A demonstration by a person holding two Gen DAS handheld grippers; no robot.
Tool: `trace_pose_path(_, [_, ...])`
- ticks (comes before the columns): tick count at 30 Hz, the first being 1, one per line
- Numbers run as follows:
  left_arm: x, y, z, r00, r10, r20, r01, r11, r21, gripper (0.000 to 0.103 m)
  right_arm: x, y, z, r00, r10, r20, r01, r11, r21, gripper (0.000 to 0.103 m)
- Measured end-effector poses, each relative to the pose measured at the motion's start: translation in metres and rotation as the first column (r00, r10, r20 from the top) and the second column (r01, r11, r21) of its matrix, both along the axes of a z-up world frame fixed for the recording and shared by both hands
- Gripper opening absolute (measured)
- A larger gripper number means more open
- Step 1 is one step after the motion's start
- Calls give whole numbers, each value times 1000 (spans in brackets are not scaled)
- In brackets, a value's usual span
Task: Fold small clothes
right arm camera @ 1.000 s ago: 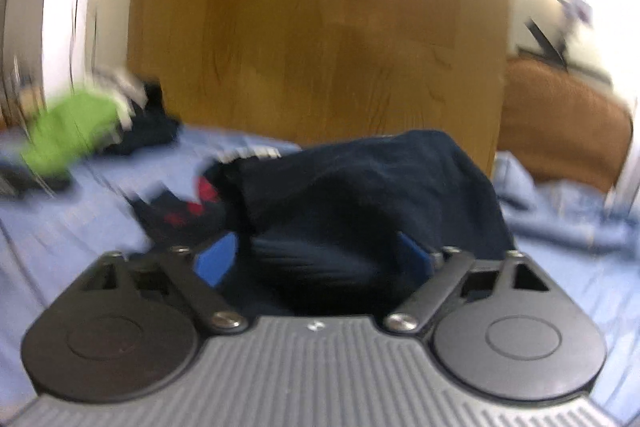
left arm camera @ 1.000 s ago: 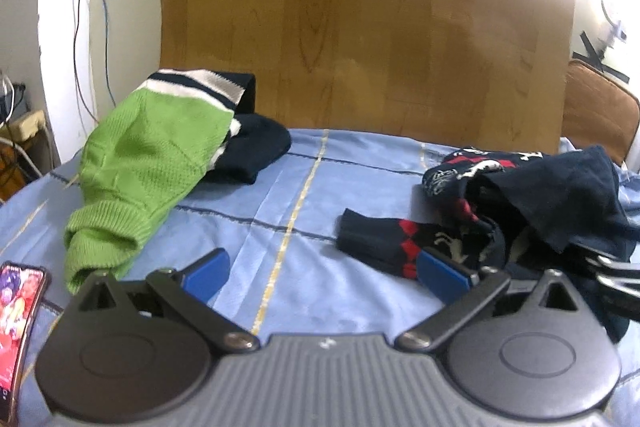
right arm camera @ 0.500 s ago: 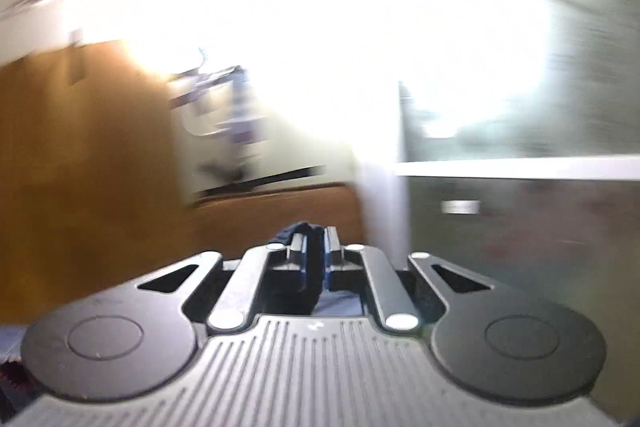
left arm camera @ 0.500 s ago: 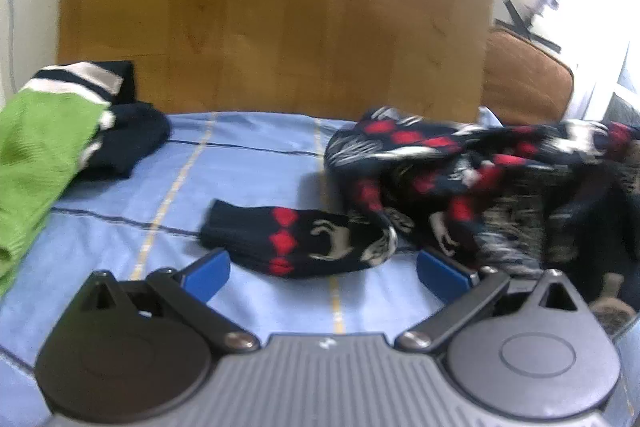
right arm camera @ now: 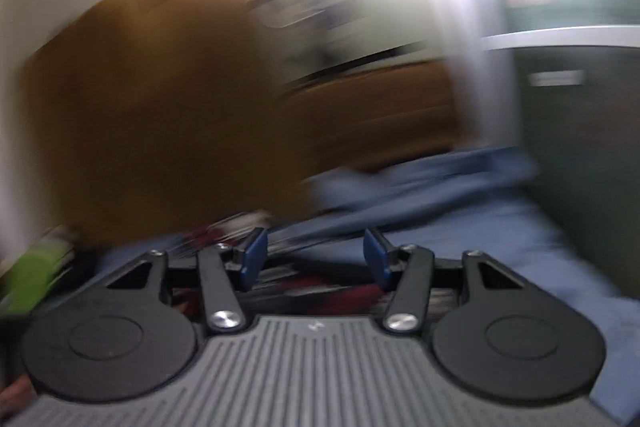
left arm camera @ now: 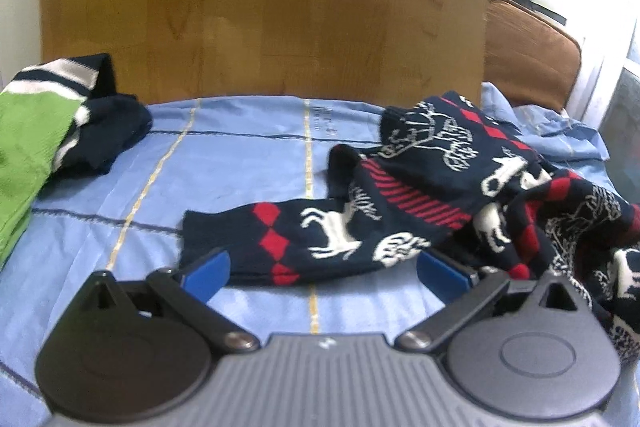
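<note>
The patterned sweater [left arm camera: 460, 187] lies crumpled on the bed [left arm camera: 240, 155]; spreading is called for. The left tool [left arm camera: 322, 269] is held wide, empty. The right tool [right arm camera: 316, 259] is opening, nothing gripped.

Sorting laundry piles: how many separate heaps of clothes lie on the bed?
2: a green and striped heap at far left, a patterned navy sweater at right. More may lie out of view.

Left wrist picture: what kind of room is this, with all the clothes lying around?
Probably a bedroom. The clothes lie on a blue checked bedsheet, a wooden headboard stands behind it, and a patterned navy sweater and a green knit top wait for folding.
</note>
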State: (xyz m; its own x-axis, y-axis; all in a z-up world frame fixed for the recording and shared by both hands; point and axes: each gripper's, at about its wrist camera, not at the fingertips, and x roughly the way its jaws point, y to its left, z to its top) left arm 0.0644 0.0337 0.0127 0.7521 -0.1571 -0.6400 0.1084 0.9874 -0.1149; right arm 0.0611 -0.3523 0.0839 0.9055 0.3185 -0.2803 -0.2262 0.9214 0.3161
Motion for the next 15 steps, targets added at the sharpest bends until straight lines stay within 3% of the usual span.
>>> trace_pose_path(2, [-3,9,0,1000,20,0,-20,1000,-2,103,24,40,-2,974,220,-57,-215,973,89,56])
trace_pose_path(4, [-8,21,-1,999,44,1,-44,999,1,103,61,86,-20,910,378,-171,-338,915,221,56])
trace_pose_path(6, [-11,31,0,998,61,2,-61,998,-1,103,93,121,-40,877,394,-275,-338,913,230,55])
trace_pose_path(8, [-16,41,1,997,72,7,-72,997,-4,103,119,145,-60,863,350,-364,-294,934,203,55])
trace_pose_path(10, [-20,47,1,997,78,15,-78,997,0,103,136,156,-77,840,355,-411,-267,929,257,55])
trace_pose_path(11, [-20,49,1,997,81,17,-81,997,4,103,140,162,-79,836,365,-411,-260,921,288,45])
trace_pose_path(12, [-19,48,1,997,80,16,-80,997,6,103,142,167,-80,836,374,-401,-264,916,303,16])
trace_pose_path(13, [-18,47,2,997,77,14,-77,997,7,103,141,173,-77,837,377,-396,-271,915,297,10])
trace_pose_path(15, [-15,42,4,998,59,17,-59,998,5,103,147,172,-59,863,379,-335,-274,907,321,9])
